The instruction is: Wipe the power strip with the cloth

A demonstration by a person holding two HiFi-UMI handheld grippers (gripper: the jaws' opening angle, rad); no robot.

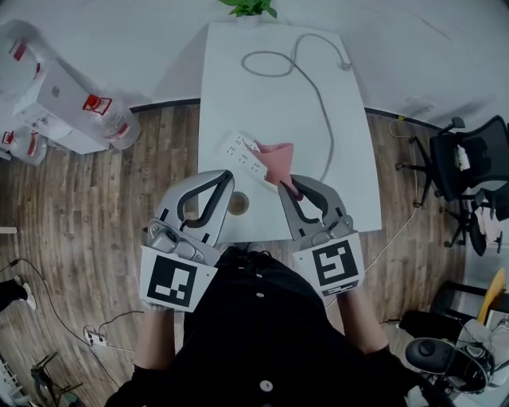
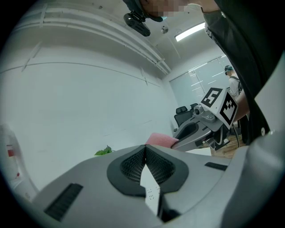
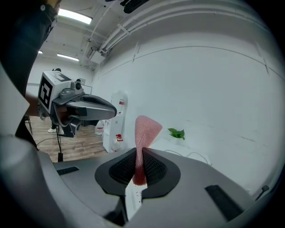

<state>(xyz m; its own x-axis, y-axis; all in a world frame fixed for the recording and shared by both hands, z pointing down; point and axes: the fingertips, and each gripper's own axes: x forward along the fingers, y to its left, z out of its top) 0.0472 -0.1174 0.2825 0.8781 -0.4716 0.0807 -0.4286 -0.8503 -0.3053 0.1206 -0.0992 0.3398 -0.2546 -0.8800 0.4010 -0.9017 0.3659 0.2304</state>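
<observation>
Left claw (image 1: pixel 227 178): we see its jaws pressed together on nothing, over the desk's (image 1: pixel 231 87) near left part.
Power strip (image 1: pixel 244 154): lies slantwise on the desk, just ahead of both claws.
Cloth (image 1: pixel 277 160): pink, at the strip's right end.
Right claw (image 1: pixel 284 187): we see it pinching the cloth.

A narrow white surface (image 1: pixel 238 103) stands on a wooden floor (image 1: pixel 163 167). A white power strip (image 1: pixel 244 154) lies slantwise near its middle. A grey cable (image 1: pixel 318 99) curves away and loops at the far end. A green plant (image 1: pixel 250 7) sits at the far edge. A small round tan thing (image 1: pixel 238 204), too small to identify, lies near the near edge.
</observation>
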